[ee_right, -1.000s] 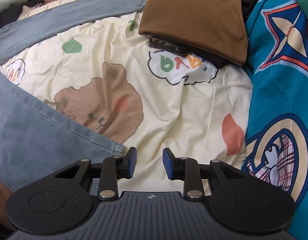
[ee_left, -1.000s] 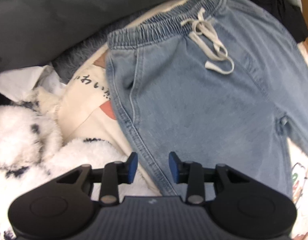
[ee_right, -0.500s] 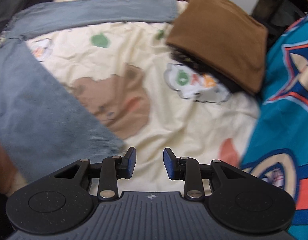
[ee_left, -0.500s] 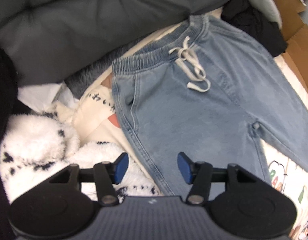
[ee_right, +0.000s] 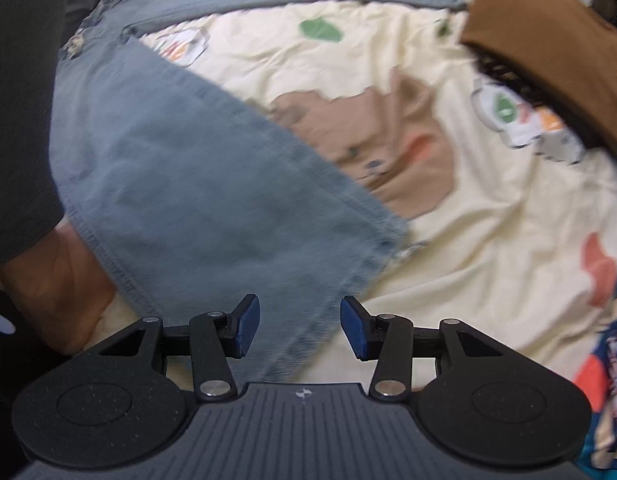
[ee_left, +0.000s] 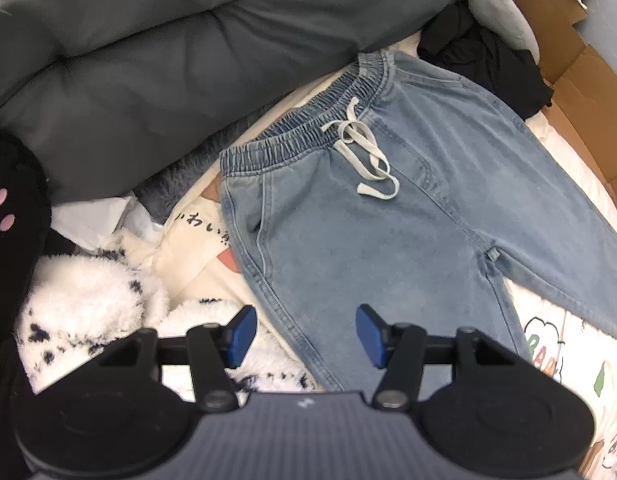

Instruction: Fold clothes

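Both grippers have spread since a second ago: left gripper [ee_left: 305,336] hangs released over the jeans [ee_left: 388,220], flat on the bed [ee_right: 488,220]; right gripper [ee_right: 299,328], fingers opening, straddles a leg hem ungrasped. Pinching only one denim layer risks a skewed fold.

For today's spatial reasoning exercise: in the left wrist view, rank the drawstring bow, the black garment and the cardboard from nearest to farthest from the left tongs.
1. Drawstring bow: middle of the view, on the jeans waistband, beyond the left tongs.
2. Black garment: upper right, past the waistband.
3. Cardboard: far right, behind the black garment.
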A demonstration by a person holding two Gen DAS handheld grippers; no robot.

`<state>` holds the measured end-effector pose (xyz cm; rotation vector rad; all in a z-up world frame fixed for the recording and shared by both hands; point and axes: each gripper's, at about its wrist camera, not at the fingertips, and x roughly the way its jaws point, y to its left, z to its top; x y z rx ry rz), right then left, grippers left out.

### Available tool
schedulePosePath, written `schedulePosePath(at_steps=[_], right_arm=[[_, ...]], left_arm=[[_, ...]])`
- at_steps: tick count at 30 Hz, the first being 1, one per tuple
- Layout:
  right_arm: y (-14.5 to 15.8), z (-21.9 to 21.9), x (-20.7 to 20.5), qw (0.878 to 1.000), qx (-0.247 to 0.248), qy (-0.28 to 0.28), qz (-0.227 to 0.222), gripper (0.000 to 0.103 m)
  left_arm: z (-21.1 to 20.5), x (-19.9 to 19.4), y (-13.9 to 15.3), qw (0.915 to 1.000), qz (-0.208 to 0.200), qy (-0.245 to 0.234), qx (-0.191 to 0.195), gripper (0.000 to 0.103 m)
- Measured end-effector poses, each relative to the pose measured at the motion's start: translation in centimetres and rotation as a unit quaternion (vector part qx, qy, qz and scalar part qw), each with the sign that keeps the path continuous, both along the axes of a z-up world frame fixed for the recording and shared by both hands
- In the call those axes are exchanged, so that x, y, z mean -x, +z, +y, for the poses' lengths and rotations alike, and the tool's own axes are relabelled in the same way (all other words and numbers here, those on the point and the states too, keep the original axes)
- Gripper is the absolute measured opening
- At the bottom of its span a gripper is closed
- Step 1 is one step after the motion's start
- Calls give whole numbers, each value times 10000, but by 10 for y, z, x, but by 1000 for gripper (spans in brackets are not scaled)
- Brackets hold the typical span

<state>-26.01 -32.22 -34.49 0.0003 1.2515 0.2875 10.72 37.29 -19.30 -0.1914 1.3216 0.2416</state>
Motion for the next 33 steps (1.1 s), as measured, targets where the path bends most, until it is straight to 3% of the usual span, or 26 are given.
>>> schedulePosePath(at_steps=[10,18,21,25,33], right_arm=[[-24,63,-15,9961,-393,590,530,52],[-39,96,-12,9921,-438,710,941,54],[-42,106,-11,9914,-363,742,1013,55],[-47,117,-11,9919,-71,786,993,68],[-56,126,-11,9933,367,706,839,69]], left_arm=[[10,-3,-27,9995,282,111,-15,58],[8,-7,-50,9987,516,-29,-34,58],[6,-9,-58,9982,591,-80,-51,58],[6,-10,-63,9979,632,-100,-22,58],[16,-6,-71,9974,721,30,-21,58]])
